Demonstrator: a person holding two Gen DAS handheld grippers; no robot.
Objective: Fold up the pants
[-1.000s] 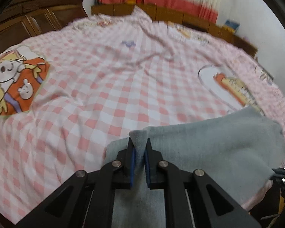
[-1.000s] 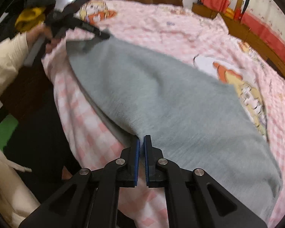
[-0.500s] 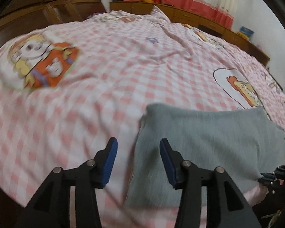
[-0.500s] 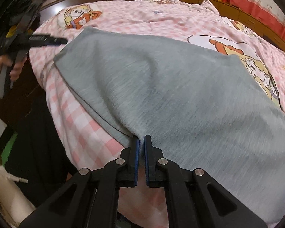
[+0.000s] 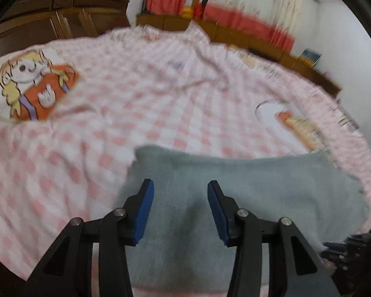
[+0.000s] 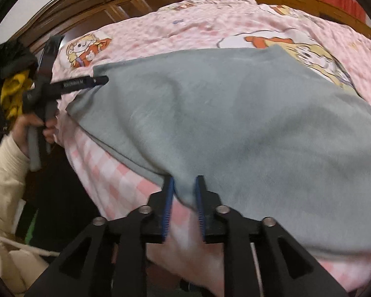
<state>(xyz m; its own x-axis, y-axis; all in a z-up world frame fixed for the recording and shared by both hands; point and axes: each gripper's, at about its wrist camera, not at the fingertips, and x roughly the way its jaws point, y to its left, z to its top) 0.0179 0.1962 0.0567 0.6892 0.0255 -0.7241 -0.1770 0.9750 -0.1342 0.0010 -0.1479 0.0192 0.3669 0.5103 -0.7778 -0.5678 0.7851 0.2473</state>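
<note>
The grey pants (image 5: 247, 193) lie folded flat near the front edge of the bed; they also fill the right wrist view (image 6: 235, 113). My left gripper (image 5: 180, 190) is open and empty, its jaws wide apart above the pants' left end. It also shows in the right wrist view (image 6: 96, 81) at the pants' far corner. My right gripper (image 6: 184, 185) has its jaws a little apart, with the pants' near edge between them; the grip looks slack.
The bed carries a pink checked cover (image 5: 111, 128) with cartoon prints. A dark wooden wardrobe (image 5: 61, 17) stands at the back left, red and white curtains (image 5: 235, 12) behind. Dark and yellow clothes (image 6: 12, 79) hang left of the bed.
My left gripper opened, released the pants' corner and now hovers over the cloth. My right gripper, shut on the near edge before, has parted its jaws slightly.
</note>
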